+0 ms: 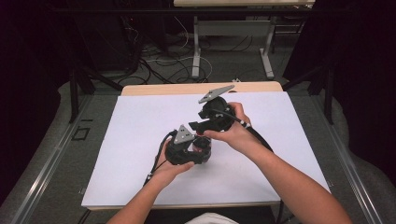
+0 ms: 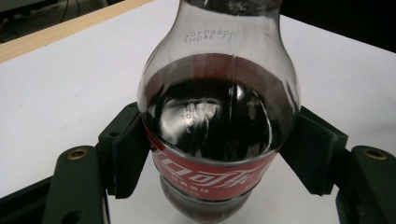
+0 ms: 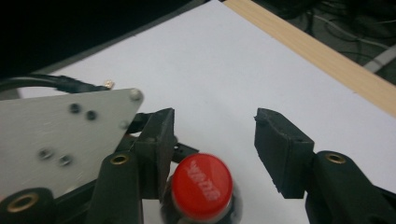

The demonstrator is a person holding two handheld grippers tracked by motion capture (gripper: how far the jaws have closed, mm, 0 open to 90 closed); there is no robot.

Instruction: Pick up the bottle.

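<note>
Person: forearms came in from the bottom edge of the high view, one hand on each gripper, both meeting near mid-table.
Left gripper (image 1: 198, 150): nearer to the person, lying about level, grey plate on top. Jaws clamped on the bottle; in the left gripper view both pads (image 2: 128, 154) pressed against the label band, one per side.
Bottle (image 2: 217, 116): clear plastic cola bottle w/ dark liquid up to the shoulder and a red label w/ white script. Sat at mid-table betw. the two hands, mostly hidden in the high view behind the left gripper.
Cap (image 3: 201, 185): red, white print, a bit blurred. Seen from above in the right gripper view, low in the frame.
Right gripper (image 1: 200, 125): just beyond the left one, tilted down toward the bottle top. Jaws part open w/ the cap betw. them; one pad (image 3: 156, 140) sat just beside the cap, the other (image 3: 280, 149) stood well apart from it. Whether the near pad touched the cap: can't tell.
Cables: black, trailing from each gripper back toward the person.
Table (image 1: 140, 121): white top, light wood strip along the far edge.
Beyond the table: grey floor w/ loose cables and the legs of another table.
</note>
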